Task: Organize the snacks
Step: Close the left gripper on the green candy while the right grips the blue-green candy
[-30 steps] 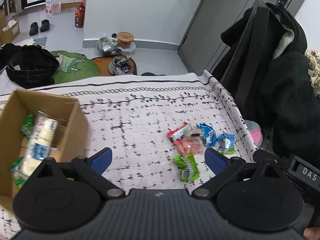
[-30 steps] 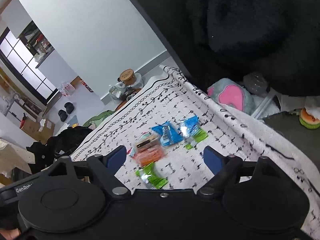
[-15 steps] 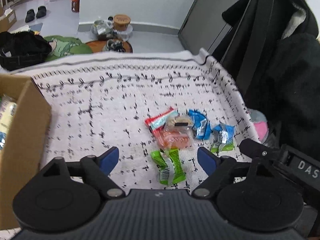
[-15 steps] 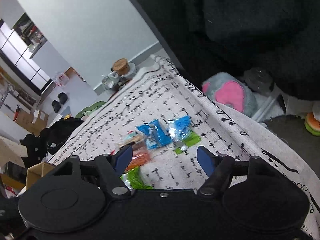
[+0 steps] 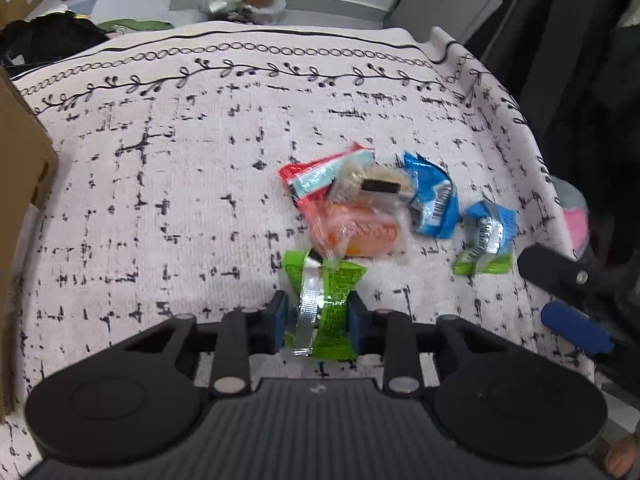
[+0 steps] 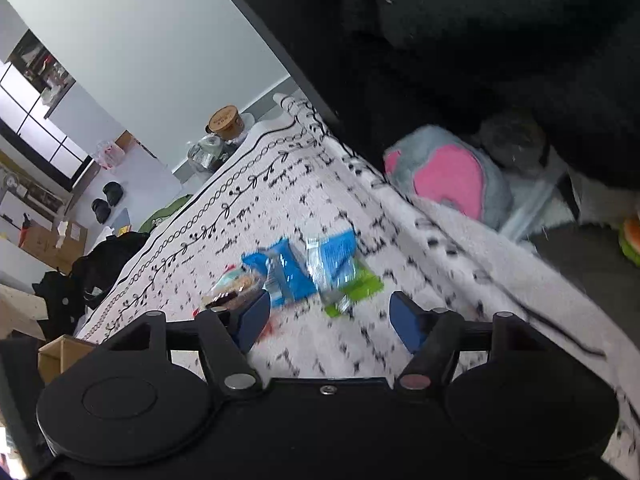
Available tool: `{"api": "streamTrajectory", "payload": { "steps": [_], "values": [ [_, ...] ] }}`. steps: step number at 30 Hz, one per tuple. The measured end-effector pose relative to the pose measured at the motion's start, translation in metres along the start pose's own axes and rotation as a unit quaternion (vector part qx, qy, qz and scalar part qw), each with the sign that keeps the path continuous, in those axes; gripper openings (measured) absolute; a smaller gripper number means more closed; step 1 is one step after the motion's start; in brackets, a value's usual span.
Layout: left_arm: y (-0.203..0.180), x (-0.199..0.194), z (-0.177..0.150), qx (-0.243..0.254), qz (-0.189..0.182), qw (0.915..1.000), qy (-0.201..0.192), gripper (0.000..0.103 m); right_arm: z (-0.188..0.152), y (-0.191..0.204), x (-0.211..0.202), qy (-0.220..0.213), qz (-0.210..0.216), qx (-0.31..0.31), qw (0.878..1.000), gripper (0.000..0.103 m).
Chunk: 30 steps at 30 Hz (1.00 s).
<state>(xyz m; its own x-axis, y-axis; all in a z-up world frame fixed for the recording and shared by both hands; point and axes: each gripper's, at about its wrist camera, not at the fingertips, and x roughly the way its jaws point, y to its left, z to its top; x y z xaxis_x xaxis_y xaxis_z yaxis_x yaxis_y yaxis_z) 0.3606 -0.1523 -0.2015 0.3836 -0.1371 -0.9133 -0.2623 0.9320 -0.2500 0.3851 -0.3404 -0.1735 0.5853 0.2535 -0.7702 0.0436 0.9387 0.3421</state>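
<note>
My left gripper (image 5: 318, 318) is shut on a green snack packet (image 5: 326, 304) lying on the patterned cloth (image 5: 160, 168). Just beyond it lie an orange packet (image 5: 364, 232), a red-and-white packet (image 5: 320, 176), a clear packet with a brown biscuit (image 5: 376, 186), a blue packet (image 5: 434, 200) and a blue-and-green packet (image 5: 486, 240). My right gripper (image 6: 330, 316) is open and hangs just in front of the blue packet (image 6: 282, 268) and the blue-and-green packet (image 6: 340, 268). Its blue fingertip (image 5: 576, 328) shows at the right of the left wrist view.
A cardboard box (image 5: 20, 184) stands at the left edge of the cloth, also seen in the right wrist view (image 6: 60, 354). Dark coats (image 5: 580, 80) hang past the right edge, with a pink-and-grey plush (image 6: 448, 176) below them. Bags and jars sit on the floor behind.
My left gripper moved right, away from the box, came down over the snack pile and closed on the green packet. My right gripper moved closer to the blue packets and narrowed a little.
</note>
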Motion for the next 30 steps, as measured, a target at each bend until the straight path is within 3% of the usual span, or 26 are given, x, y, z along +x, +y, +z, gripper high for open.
{"api": "streamTrajectory", "payload": {
  "steps": [17,19,22,30],
  "values": [
    [-0.001,0.002,0.014,-0.008,0.008,0.9999,0.001,0.027,0.011,0.019,0.037,-0.012,-0.034,-0.067,0.997,0.065],
    [0.001,0.001,0.015,-0.01,0.011,0.9999,-0.001,0.027,0.009,0.02,0.04,-0.009,-0.034,-0.076,0.996,0.061],
    [0.005,-0.002,0.016,-0.014,0.015,0.9998,-0.002,0.027,0.009,0.018,0.046,0.005,-0.034,-0.074,0.997,0.036],
    [0.022,-0.018,0.018,-0.026,0.03,0.999,-0.02,0.027,-0.001,0.025,0.031,0.011,-0.017,-0.085,0.996,0.034]
  ]
}}
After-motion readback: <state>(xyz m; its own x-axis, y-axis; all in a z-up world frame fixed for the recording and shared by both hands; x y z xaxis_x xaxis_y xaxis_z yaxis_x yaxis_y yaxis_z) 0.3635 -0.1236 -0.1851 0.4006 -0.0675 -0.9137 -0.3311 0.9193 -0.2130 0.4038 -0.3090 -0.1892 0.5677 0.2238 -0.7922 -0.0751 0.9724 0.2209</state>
